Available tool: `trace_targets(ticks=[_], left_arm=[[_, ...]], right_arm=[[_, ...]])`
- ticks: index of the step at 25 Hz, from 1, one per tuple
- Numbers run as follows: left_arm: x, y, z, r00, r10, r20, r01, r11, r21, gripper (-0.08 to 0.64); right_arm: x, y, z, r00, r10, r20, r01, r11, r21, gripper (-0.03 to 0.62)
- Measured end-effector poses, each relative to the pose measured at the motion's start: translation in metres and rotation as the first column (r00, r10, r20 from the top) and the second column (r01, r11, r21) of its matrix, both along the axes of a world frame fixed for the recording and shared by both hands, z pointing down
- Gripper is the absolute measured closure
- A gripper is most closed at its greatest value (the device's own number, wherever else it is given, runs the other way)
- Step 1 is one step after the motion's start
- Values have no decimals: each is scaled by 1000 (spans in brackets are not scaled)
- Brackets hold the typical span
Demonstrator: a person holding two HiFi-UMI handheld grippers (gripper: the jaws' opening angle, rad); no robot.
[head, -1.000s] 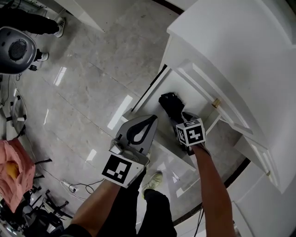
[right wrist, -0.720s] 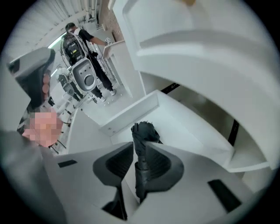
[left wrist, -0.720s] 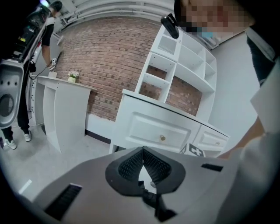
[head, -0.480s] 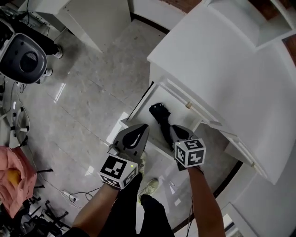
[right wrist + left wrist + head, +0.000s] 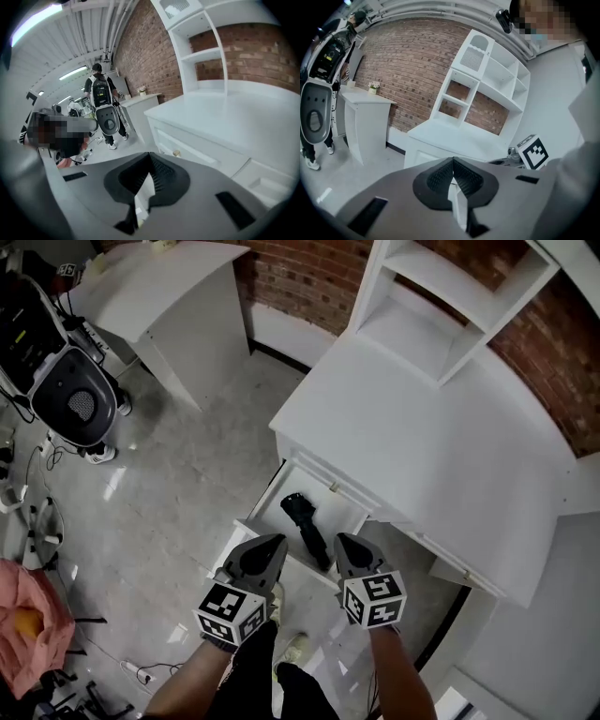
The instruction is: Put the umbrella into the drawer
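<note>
The black folded umbrella (image 5: pixel 305 529) lies lengthwise in the open white drawer (image 5: pixel 326 508) of the desk (image 5: pixel 412 427). Both grippers hang side by side above the drawer's front edge, well clear of the umbrella. My left gripper (image 5: pixel 269 545) is shut with nothing in it, and its own view shows the jaws (image 5: pixel 453 160) meeting at the tips. My right gripper (image 5: pixel 344 542) is also shut and empty, its jaws (image 5: pixel 149 155) pressed together. The right gripper's marker cube (image 5: pixel 533 151) shows at the right of the left gripper view.
A white hutch with shelves (image 5: pixel 441 306) stands on the desk against a brick wall (image 5: pixel 309 287). A second white desk (image 5: pixel 169 296) and a grey machine (image 5: pixel 80 404) stand at the left. Cables and a pink cloth (image 5: pixel 28 615) lie on the floor. A person with a backpack (image 5: pixel 100 93) stands far off.
The right gripper has let go of the umbrella, which stays in the drawer. Both grippers have risen away from the drawer, and the head view has tilted up toward the desk.
</note>
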State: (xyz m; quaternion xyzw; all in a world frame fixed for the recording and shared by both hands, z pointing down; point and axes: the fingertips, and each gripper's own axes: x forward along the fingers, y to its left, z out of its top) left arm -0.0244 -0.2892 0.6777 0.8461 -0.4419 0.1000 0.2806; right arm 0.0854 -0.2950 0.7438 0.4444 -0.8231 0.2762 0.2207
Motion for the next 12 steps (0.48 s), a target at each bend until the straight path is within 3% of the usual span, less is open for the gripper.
trace_targets(ticks=[6, 12], left_arm=[[15, 20, -66, 1000, 12, -19, -11, 999, 52, 554], [12, 33, -153, 999, 31, -29, -28, 996, 88, 554]], right_arm=[[18, 18, -90, 999, 36, 17, -38, 987, 155, 588], [25, 42, -191, 996, 78, 32, -83, 967, 242, 588]])
